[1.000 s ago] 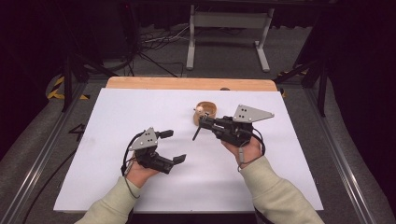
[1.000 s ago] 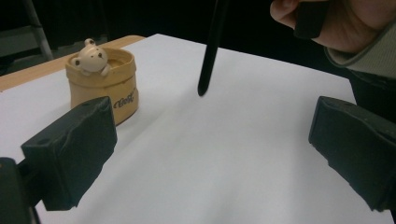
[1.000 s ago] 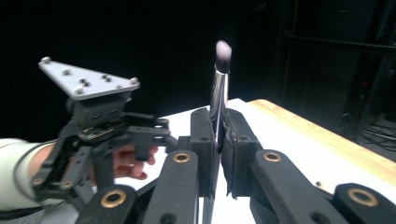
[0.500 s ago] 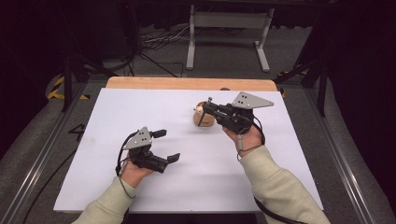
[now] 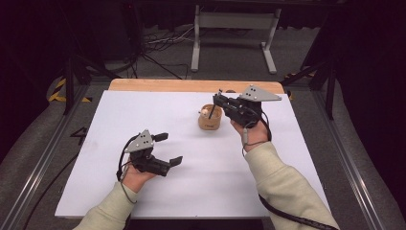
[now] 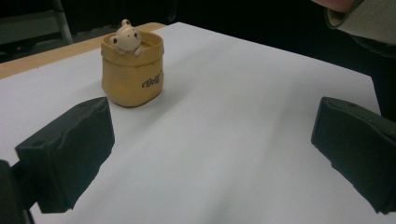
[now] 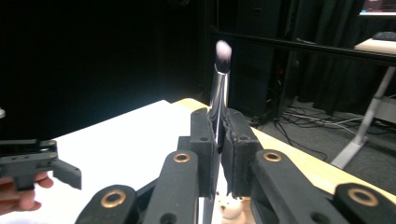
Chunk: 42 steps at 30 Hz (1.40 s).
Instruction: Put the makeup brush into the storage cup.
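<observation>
Brush [image 7: 219, 88] — apparently nearer pot [image 5: 210, 118] now

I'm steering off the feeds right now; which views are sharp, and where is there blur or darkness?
High view: evenly lit white table, dark surroundings. Left gripper view: the tan pot reads fairly clearly, the near black pads soft. Right gripper view: the brush clamped in the right gripper has a blurred tip against a black background.
</observation>
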Each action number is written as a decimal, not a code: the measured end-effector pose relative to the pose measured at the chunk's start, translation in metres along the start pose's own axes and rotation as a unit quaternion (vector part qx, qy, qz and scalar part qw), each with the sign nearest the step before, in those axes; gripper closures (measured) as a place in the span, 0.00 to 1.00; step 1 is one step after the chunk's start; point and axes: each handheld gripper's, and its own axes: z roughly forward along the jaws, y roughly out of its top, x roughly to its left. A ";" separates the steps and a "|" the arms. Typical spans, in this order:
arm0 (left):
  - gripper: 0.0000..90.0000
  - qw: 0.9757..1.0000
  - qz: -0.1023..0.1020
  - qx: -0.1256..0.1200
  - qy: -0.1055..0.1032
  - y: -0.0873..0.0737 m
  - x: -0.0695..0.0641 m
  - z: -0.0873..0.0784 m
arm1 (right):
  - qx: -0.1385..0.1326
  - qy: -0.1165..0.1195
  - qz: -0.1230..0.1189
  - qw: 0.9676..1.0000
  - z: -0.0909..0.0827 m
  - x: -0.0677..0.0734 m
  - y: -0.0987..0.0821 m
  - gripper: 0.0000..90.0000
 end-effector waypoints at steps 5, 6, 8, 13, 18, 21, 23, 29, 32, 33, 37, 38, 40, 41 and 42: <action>0.00 1.000 -0.005 -0.001 0.001 0.000 0.000 0.001 | -0.004 -0.016 0.000 1.000 0.005 -0.006 0.000 0.93; 0.00 1.000 -0.005 -0.001 0.001 0.000 0.001 0.001 | -0.003 -0.020 0.001 1.000 0.006 -0.007 -0.001 0.93; 0.00 1.000 -0.007 0.000 0.000 0.000 0.001 0.000 | -0.003 -0.029 0.000 1.000 0.008 -0.009 -0.001 0.93; 0.00 1.000 -0.008 -0.002 0.001 0.000 0.001 0.000 | -0.006 -0.046 0.006 0.999 0.014 -0.015 -0.003 0.93; 0.00 1.000 -0.010 0.001 0.001 -0.001 0.001 0.001 | -0.006 -0.058 0.010 0.998 0.020 -0.020 -0.005 0.93; 0.00 1.000 -0.005 0.000 0.001 0.000 0.001 0.001 | -0.006 -0.064 0.010 0.998 0.024 -0.022 -0.006 0.93; 0.00 1.000 -0.006 -0.001 0.001 0.000 0.001 0.002 | -0.005 -0.066 0.010 0.998 0.025 -0.023 -0.007 0.93; 0.00 1.000 -0.007 0.000 0.000 -0.001 0.001 0.002 | -0.007 -0.070 0.001 0.998 0.031 -0.032 -0.015 0.93; 0.00 1.000 -0.010 0.001 -0.003 -0.002 0.001 0.002 | -0.007 -0.069 0.010 0.998 0.034 -0.035 -0.019 0.93; 0.00 1.000 -0.004 0.002 -0.004 -0.002 0.002 0.002 | -0.005 -0.070 0.009 0.997 0.035 -0.036 -0.021 0.93; 0.00 1.000 -0.002 0.001 -0.008 -0.002 0.001 0.003 | -0.001 -0.068 0.003 0.998 0.040 -0.036 -0.027 0.93; 0.00 1.000 -0.002 0.001 -0.010 -0.002 0.001 0.003 | -0.001 -0.067 0.003 0.998 0.042 -0.037 -0.028 0.93; 0.00 1.000 -0.002 0.001 -0.010 -0.002 0.000 0.003 | 0.005 -0.068 0.000 0.998 0.044 -0.037 -0.030 0.93; 0.00 1.000 -0.001 0.001 -0.009 -0.002 0.001 0.003 | 0.005 -0.067 0.000 0.998 0.046 -0.037 -0.032 0.93; 0.00 1.000 -0.001 0.001 -0.009 -0.002 0.001 0.003 | 0.008 -0.067 -0.002 0.998 0.046 -0.037 -0.033 0.93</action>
